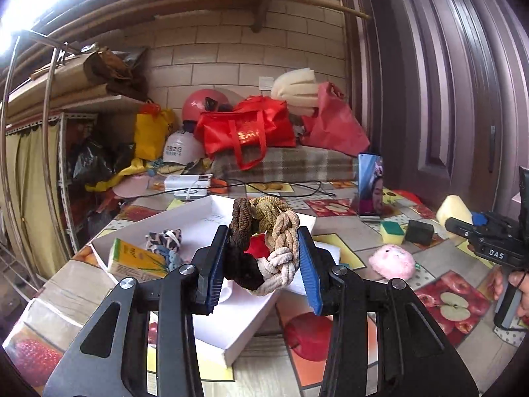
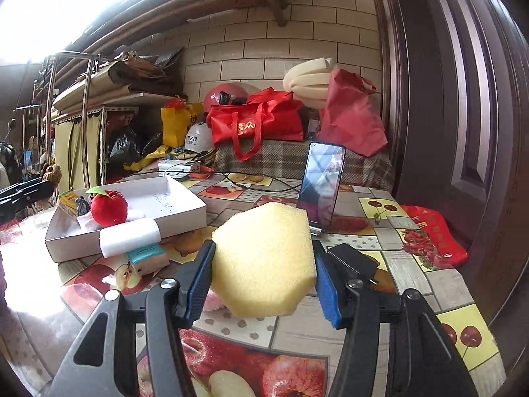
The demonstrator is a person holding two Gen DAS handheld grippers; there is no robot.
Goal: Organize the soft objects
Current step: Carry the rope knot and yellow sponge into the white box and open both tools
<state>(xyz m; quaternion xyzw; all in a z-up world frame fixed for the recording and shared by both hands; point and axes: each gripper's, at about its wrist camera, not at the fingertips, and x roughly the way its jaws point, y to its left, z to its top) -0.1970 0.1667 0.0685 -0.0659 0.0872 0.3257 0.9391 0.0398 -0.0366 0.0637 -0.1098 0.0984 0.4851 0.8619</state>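
Observation:
My left gripper is shut on a braided rope ring of brown, tan and cream cords, held above the white tray. The tray also shows in the right wrist view, holding a red plush apple, a yellow tissue pack and a patterned scrunchie. My right gripper is shut on a yellow sponge block, held above the table. A pink plush toy, a yellow-green sponge and a black block lie on the table right of the tray.
A phone stands upright at the table's back. A white foam pad and a tissue pack lean at the tray's front. A red packet lies at the right edge. Bags and helmets pile behind. Cables cross the back.

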